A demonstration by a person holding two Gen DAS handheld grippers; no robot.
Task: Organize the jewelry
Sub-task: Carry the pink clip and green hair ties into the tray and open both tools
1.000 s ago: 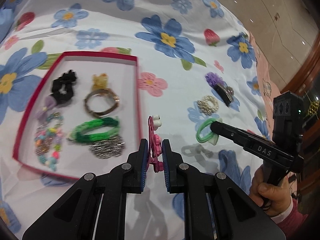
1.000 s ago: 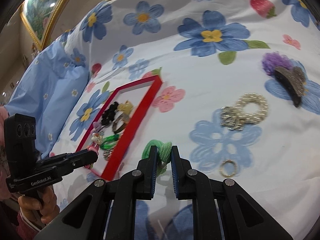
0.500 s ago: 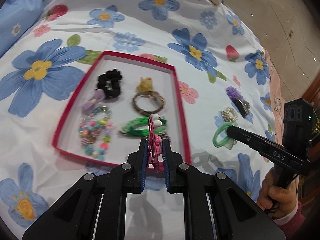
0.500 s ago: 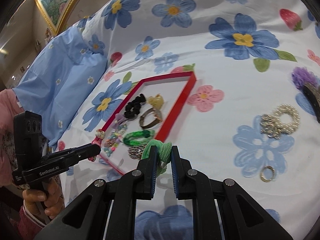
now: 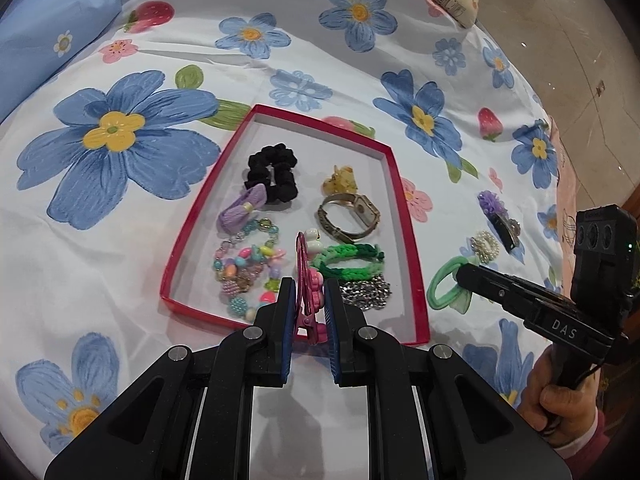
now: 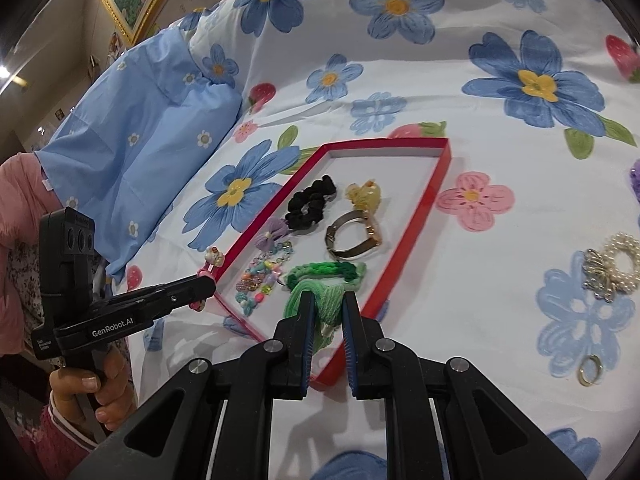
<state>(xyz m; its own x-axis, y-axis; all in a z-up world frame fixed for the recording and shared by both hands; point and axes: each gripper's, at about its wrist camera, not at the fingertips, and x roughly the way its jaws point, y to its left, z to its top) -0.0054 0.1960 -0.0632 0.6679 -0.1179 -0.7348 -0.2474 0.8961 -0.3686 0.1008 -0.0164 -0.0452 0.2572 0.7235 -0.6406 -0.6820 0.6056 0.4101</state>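
With my left tool [image 5: 308, 312] clamped on a pink hair clip [image 5: 307, 280] and my right tool [image 6: 324, 316] gripping a green hair tie [image 6: 320, 300], both above the red tray [image 5: 408, 216] on the bed, I judge lowering and releasing comes next.

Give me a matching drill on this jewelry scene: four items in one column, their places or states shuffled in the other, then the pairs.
1. pink hair clip
2. light green hair tie
3. wristwatch
4. pearl hair tie

A. lying on the bedsheet outside the red tray
B. clamped in the left gripper
C. lying inside the red tray
D. clamped in the right gripper

Pairs: 1-B, 2-D, 3-C, 4-A
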